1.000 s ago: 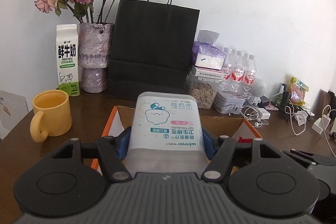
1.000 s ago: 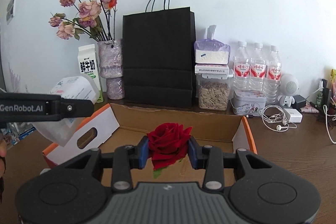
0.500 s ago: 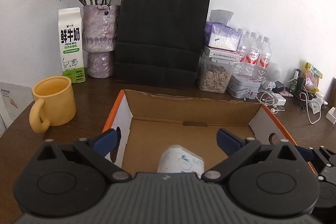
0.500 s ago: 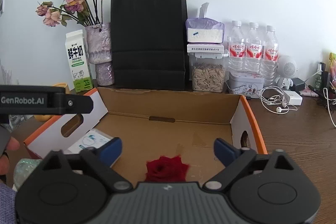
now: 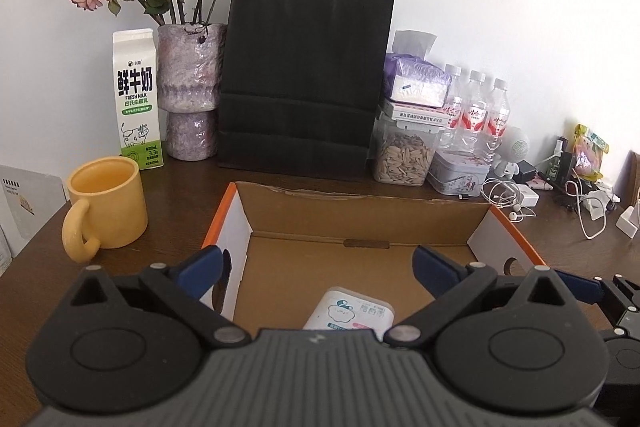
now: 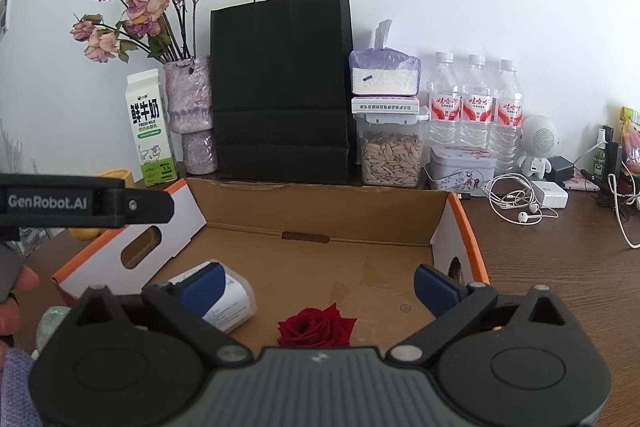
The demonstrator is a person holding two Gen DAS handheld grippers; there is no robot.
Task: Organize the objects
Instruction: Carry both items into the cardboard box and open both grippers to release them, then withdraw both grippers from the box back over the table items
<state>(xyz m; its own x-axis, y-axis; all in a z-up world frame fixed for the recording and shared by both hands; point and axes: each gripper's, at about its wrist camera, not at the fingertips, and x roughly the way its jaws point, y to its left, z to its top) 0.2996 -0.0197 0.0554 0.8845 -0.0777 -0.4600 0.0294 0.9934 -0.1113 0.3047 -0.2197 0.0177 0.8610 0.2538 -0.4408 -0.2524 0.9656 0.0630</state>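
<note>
Right now, as I am seeing it:
Left claw [image 5: 316,263]: I am holding it spread wide, empty, above the cardboard box [image 5: 360,205].
Right claw [image 6: 318,285]: gaping too, gripping nothing.
Cotton buds pack [image 5: 350,311]: lying in the box, toward the tabletop's near edge.
Red rose [image 6: 316,325]: resting beside it.
Risk: I am judging that a low claw could be crushing petals or snagging the box wall.

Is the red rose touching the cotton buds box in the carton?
Apart. The right wrist view shows bare cardboard floor between the red rose and the cotton buds box in the carton.
</note>
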